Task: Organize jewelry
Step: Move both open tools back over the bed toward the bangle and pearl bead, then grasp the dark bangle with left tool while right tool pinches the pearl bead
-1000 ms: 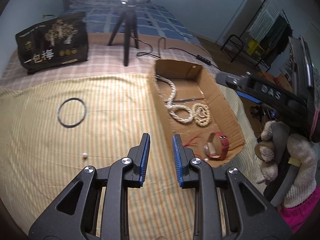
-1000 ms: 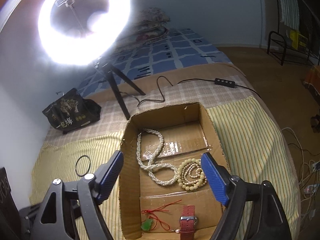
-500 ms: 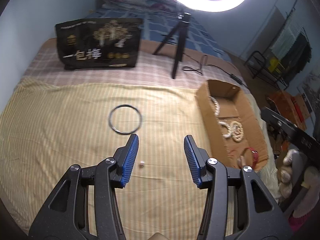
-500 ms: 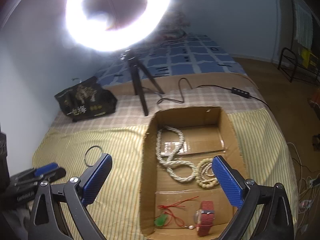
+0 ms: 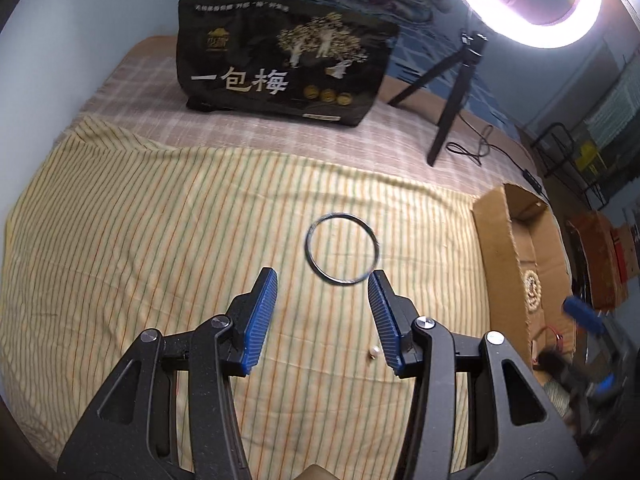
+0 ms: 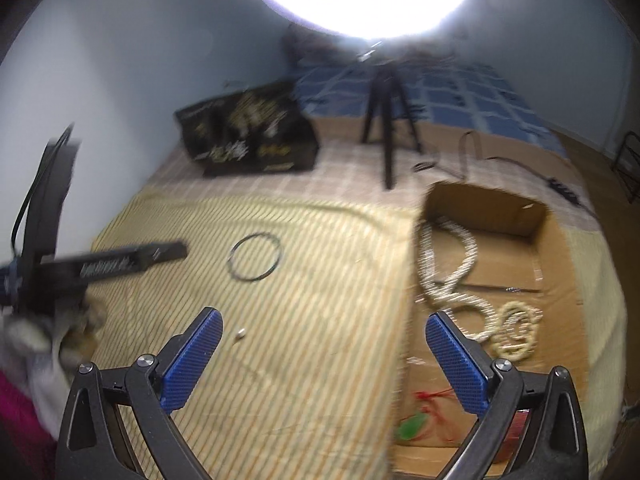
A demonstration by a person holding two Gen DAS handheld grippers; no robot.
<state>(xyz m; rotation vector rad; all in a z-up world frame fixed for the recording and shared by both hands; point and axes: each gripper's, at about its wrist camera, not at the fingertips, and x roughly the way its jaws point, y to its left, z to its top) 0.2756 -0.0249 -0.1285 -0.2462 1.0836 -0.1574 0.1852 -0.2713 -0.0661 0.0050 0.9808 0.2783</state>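
A thin dark bangle lies flat on the striped yellow cloth, just beyond my open, empty left gripper. A small pearl lies by the inner side of its right finger. In the right wrist view the bangle and pearl lie left of the cardboard box. The box holds a white pearl necklace, a cream bead bracelet, a red cord with a green pendant and a red watch. My right gripper is open and empty above the box's left wall.
A black printed bag stands at the back of the bed. A ring light on a black tripod stands behind the box, with a cable trailing right. The box sits at the cloth's right edge. The left gripper's body shows at the left.
My left gripper has swung left from the box to the bangle and opened wider. The right gripper has shifted left, from over the box to its left wall, still open.
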